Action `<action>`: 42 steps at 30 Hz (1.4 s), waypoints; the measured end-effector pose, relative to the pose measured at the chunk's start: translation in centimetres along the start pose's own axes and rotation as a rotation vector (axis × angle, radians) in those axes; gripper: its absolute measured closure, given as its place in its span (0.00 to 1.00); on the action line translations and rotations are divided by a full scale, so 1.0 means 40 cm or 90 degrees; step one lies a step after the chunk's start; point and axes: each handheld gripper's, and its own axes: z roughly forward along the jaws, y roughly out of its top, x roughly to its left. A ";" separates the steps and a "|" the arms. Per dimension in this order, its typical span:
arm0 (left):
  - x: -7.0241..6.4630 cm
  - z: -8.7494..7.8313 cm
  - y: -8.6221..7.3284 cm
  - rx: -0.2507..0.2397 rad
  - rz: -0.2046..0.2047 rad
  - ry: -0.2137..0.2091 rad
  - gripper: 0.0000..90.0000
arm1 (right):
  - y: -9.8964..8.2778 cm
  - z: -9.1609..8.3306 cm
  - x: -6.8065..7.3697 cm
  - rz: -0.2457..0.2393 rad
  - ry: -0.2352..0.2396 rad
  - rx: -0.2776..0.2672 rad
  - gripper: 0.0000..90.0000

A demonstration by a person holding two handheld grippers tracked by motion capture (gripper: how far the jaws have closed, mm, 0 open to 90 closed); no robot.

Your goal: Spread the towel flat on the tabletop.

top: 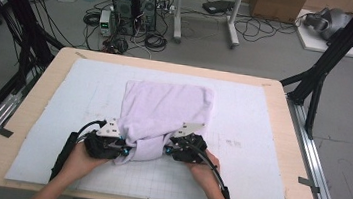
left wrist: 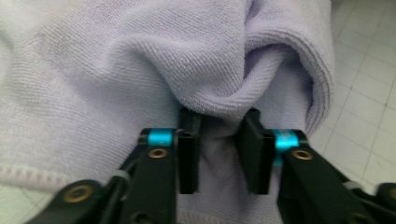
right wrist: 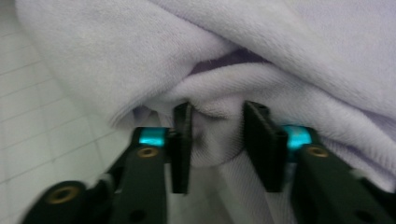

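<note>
- Two grippers are working one lavender towel (top: 165, 111) on the white gridded mat (top: 254, 153) that is covering the wooden table (top: 287, 122).
- Towel is lying folded at the middle of the mat, its far edge sitting nearer the mat's far edge, its near end reaching toward the near edge.
- Long axis is running far-to-near; the far part is lying flat and roughly square, the near part is bunching and narrowing into a twisted tail pointing at the near edge.
- Left gripper (top: 121, 149) is sitting at the towel's near-left corner, held by the person's left hand (top: 79, 161); in the left gripper view (left wrist: 219, 156) a fold of towel is sitting between the black jaws, jaws standing narrow, pads apparently pinching the cloth.
- Right gripper (top: 171, 151) is sitting at the near-right corner, held by the right hand (top: 204, 168); in the right gripper view (right wrist: 217, 149) a rolled hem is sitting between the jaws, jaws narrow; cannot tell for sure that both pads are pressing.
- Both grippers are pointing inward at each other across the bunched end, close together, the cloth tail hanging between them.
- Cables are trailing back along both forearms toward the near edge.
</note>
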 end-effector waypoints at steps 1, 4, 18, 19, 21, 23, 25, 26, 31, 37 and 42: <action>0.004 -0.004 0.000 -0.005 -0.005 -0.003 0.91 | 0.001 0.002 -0.001 -0.010 -0.007 -0.003 0.87; 0.008 -0.032 0.002 -0.030 -0.015 0.004 0.95 | -0.003 -0.016 -0.015 0.013 0.028 -0.020 0.92; 0.032 -0.198 0.093 -0.157 -0.032 0.048 0.96 | 0.011 -0.275 -0.045 -0.013 0.032 -0.081 0.93; 0.034 -0.206 0.097 -0.161 -0.034 0.049 0.96 | 0.014 -0.295 -0.050 -0.017 0.026 -0.083 0.93; 0.040 -0.215 0.102 -0.166 -0.036 0.058 0.96 | 0.019 -0.333 -0.060 -0.016 0.017 -0.085 0.93; 0.050 -0.214 0.102 -0.161 -0.042 0.064 0.96 | 0.023 -0.366 -0.073 -0.017 0.000 -0.086 0.93; 0.062 -0.196 0.102 -0.143 -0.040 0.076 0.96 | 0.019 -0.380 -0.090 -0.009 -0.009 -0.078 0.93; 0.069 -0.181 0.102 -0.128 -0.039 0.081 0.96 | 0.013 -0.377 -0.101 -0.005 -0.013 -0.070 0.93; 0.111 -0.062 0.102 -0.042 -0.036 0.102 0.96 | -0.035 -0.298 -0.163 0.053 -0.021 -0.018 0.93; 0.172 0.040 0.084 0.012 -0.083 0.084 0.90 | -0.072 -0.185 -0.228 0.127 -0.026 0.010 0.91; 0.169 -0.012 0.088 -0.035 -0.101 0.086 0.66 | -0.075 -0.187 -0.232 0.138 -0.030 -0.015 0.71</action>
